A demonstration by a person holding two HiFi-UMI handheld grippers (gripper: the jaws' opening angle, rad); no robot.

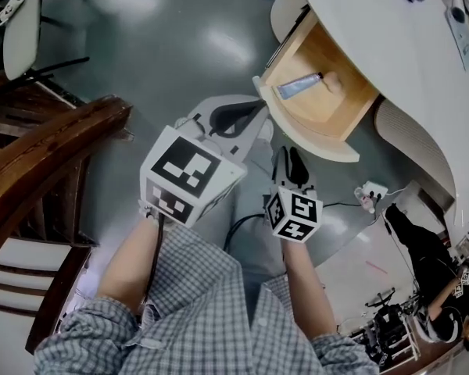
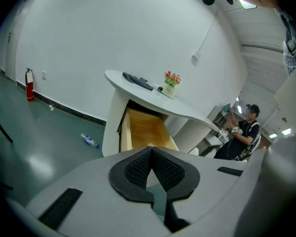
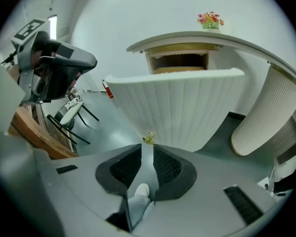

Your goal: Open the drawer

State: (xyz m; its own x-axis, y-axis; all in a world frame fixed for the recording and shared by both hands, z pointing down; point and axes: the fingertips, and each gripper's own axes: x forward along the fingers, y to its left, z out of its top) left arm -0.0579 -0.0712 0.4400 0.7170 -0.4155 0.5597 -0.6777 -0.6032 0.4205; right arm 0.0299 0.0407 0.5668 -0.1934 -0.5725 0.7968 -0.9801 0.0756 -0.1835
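I see drawer [image 3: 182, 107] already open, dead ahead of right hand-held gripper [image 3: 148, 152]; brass knob [image 3: 148, 138] just beyond its slightly parted, empty jaws; left hand-held gripper [image 2: 151, 157] closed, farther off.

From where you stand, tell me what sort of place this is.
Probably an office reception area or lobby: a curved white desk with its wooden drawer open, and a fire extinguisher against the wall.
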